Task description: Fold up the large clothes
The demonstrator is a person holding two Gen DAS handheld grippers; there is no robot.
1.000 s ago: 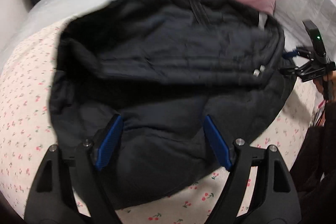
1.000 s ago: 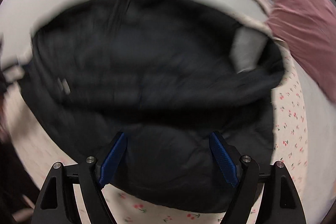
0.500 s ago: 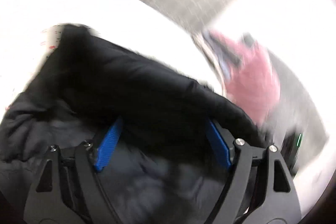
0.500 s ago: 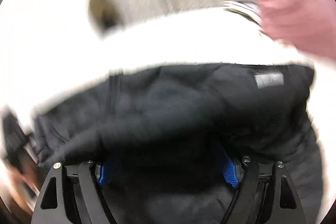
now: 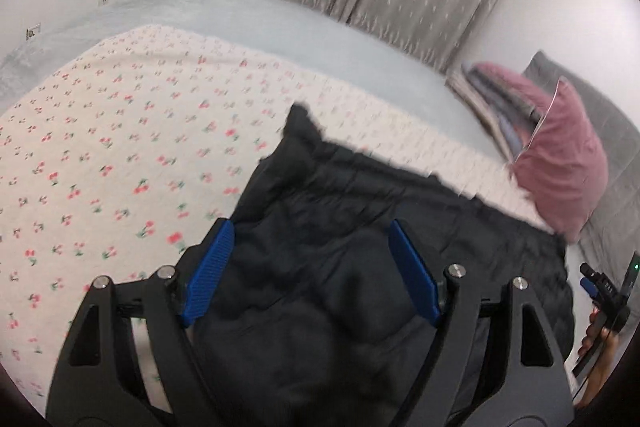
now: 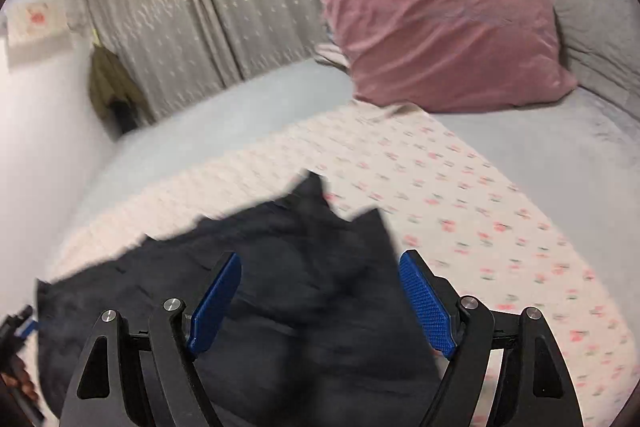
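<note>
Black quilted jacket [image 5: 360,267] is lying bunched on the cherry-print sheet [image 5: 120,147] in the left wrist view, beneath the left gripper [image 5: 312,271], whose jaws are standing wide and gripping nothing. In the right wrist view, the right gripper [image 6: 320,303] is likewise hovering wide apart over the jacket, near a pink pillow [image 6: 440,27]. Padding is probably making it soft, bulky and slippery; gripping at hem corners is advisable. No containers are showing.

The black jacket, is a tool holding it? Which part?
Neither. The left tool and the right tool are both open over the black jacket, pinching no part of it.
</note>
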